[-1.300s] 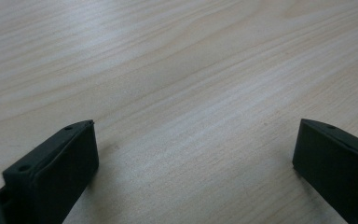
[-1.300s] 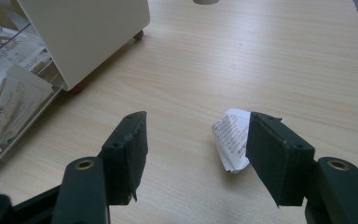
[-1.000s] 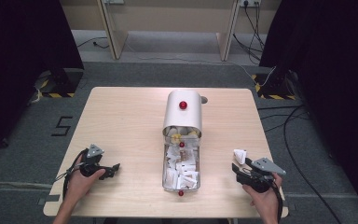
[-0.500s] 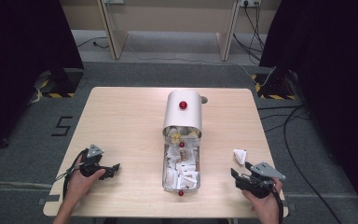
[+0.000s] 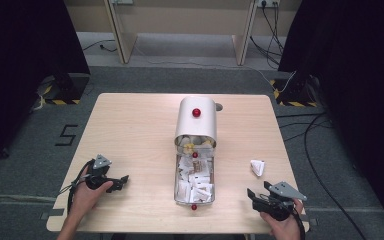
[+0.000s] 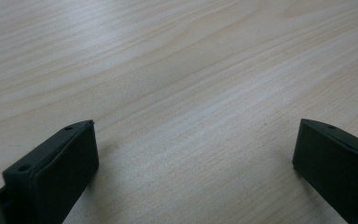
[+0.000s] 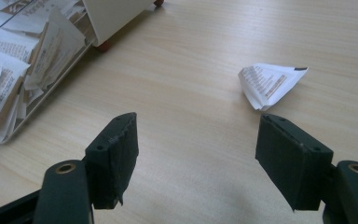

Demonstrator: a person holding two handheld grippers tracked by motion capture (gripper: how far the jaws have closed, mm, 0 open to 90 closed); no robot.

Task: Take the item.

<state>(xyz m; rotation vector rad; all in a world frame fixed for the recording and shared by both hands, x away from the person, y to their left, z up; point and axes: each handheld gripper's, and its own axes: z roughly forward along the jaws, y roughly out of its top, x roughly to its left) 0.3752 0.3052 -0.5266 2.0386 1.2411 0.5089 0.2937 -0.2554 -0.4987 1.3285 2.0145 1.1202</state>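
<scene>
Surroundings: grey floor (image 5: 145, 80) with black curtains at both sides and cables (image 5: 325, 135) trailing at the right.
Tabletop (image 5: 130, 130): pale wood-grain, rectangular, seen from above; its bare grain lies under both tools in the gripper views.
Container (image 5: 196, 120): white, round-topped housing standing at the middle of the tabletop, a red knob (image 5: 196, 112) on top, its open end toward the person.
Tray (image 5: 176, 192): clear drawer drawn out of the container toward the near edge, a red knob at its front; loosely filled with white printed paper sachets (image 5: 194, 180). In the right gripper view its corner and sachets show at upper left.
Left tool (image 5: 122, 179): held in the left hand (image 5: 87, 192) at the near left of the tabletop, well apart from the tray; jaws spread wide, nothing between them, low over bare wood.
Right tool (image 5: 252, 195): held in the right hand (image 5: 282, 225) at the near right corner; jaws spread wide, nothing between them, pointing toward the tray.
Loose sachet (image 7: 270, 84): one crumpled white packet lying alone on the tabletop, right of the tray, just beyond the right tool's far jaw, not touching it.
</scene>
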